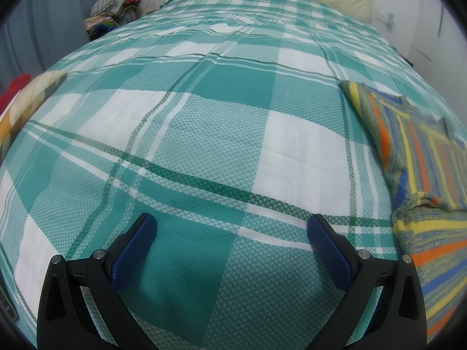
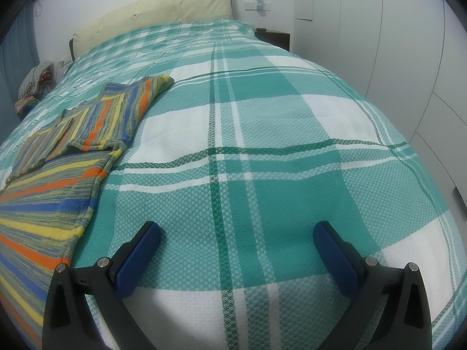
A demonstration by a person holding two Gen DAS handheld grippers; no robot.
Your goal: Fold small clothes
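Right wrist view shows your striped yellow, orange and blue knitted sweater [image 2: 58,157] lying partly folded on the green-and-white checked bedspread [image 2: 262,145]; your left gripper [image 1: 232,227] and right gripper [image 2: 236,233] gape empty

A bed [image 2: 262,151] covered in a teal and white plaid spread fills the room, with a cream padded headboard [image 2: 163,8] at the far end. White wardrobe doors [image 2: 379,43] stand right, a dark nightstand [image 2: 274,36] beside them, blue curtains [image 1: 43,29] left.

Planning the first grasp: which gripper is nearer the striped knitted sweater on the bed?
Roughly equal. The striped knitted sweater lies between them: right of the left gripper, left of the right gripper; neither touches it.
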